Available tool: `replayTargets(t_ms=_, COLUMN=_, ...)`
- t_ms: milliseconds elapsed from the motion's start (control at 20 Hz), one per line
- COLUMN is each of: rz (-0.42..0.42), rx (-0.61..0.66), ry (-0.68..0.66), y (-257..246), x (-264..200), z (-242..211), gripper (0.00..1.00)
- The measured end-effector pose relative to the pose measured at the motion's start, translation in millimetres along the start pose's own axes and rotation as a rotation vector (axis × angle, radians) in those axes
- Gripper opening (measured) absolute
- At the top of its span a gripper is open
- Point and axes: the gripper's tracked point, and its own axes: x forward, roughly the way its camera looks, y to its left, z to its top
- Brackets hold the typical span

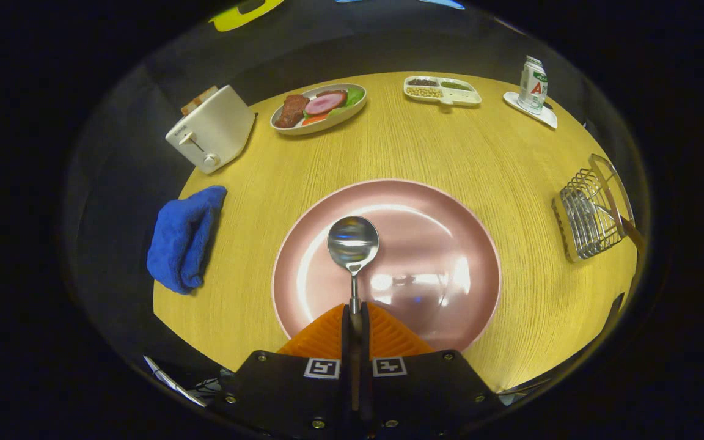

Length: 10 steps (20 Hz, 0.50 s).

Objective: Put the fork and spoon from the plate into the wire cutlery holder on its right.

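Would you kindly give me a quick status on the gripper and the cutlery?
Gripper shut on spoon handle, bowl over pink plate. Wire cutlery holder off to the right. Bare table between.

Light falls from overhead and is fairly bright on the wooden surface (450, 146), while the booth around it stays dim. Broad white glare streaks the pink plate (437, 244), and the spoon (353, 241) bowl mirrors a lamp. Focus is sharp at the centre. Fisheye bending curves the surface edge and squeezes the wire cutlery holder (590, 217), which looks slightly soft, perhaps blurred.
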Motion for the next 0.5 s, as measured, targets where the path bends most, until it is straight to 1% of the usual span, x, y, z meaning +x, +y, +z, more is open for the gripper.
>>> replayTargets(t_ms=300, rz=-0.002, rx=0.080, ry=-0.089, y=-22.1, x=-33.6, z=35.1, gripper=0.05)
replayTargets(t_ms=500, rz=-0.038, rx=0.123, ry=-0.144, y=-54.4, x=-56.5, z=54.5, gripper=0.05)
